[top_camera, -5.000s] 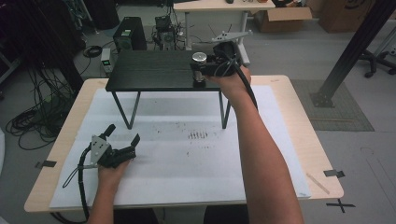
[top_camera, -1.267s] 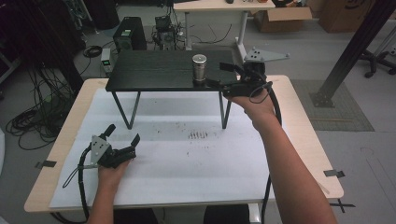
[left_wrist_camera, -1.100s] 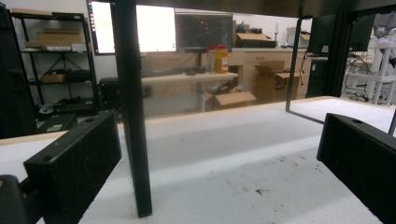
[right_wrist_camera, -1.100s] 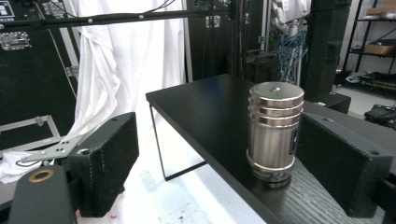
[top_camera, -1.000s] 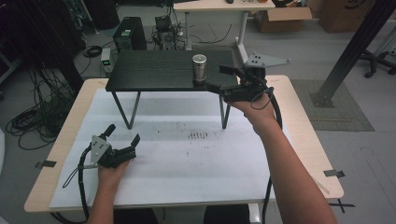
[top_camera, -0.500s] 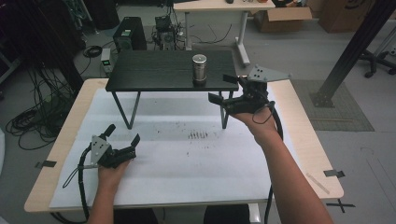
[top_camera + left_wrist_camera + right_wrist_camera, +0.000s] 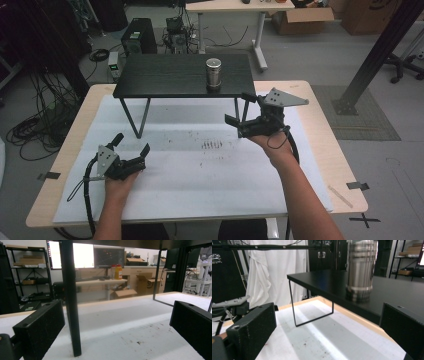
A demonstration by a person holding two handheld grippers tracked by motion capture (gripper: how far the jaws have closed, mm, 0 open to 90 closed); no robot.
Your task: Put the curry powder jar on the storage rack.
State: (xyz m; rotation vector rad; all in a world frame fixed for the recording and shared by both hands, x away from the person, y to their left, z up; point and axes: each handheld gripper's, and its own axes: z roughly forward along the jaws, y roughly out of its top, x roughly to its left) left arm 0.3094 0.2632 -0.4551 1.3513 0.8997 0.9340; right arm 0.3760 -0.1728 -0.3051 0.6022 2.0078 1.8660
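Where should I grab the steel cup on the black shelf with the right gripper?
Probably around the steel cup's straight ribbed middle, coming in level from its near right side. It stands upright near the black shelf's front edge, and the right gripper, open, is already closest.

We read this as lab or workshop room: grey floor with tangled cables [image 7: 35, 132], PC tower [image 7: 135, 42] and power units beyond far edge of tabletop [image 7: 320, 150], cardboard boxes [image 7: 300, 20], black aluminium frame post [image 7: 380, 55], tape marks, monitors [image 7: 85, 256] and metal shelving [image 7: 27, 272]
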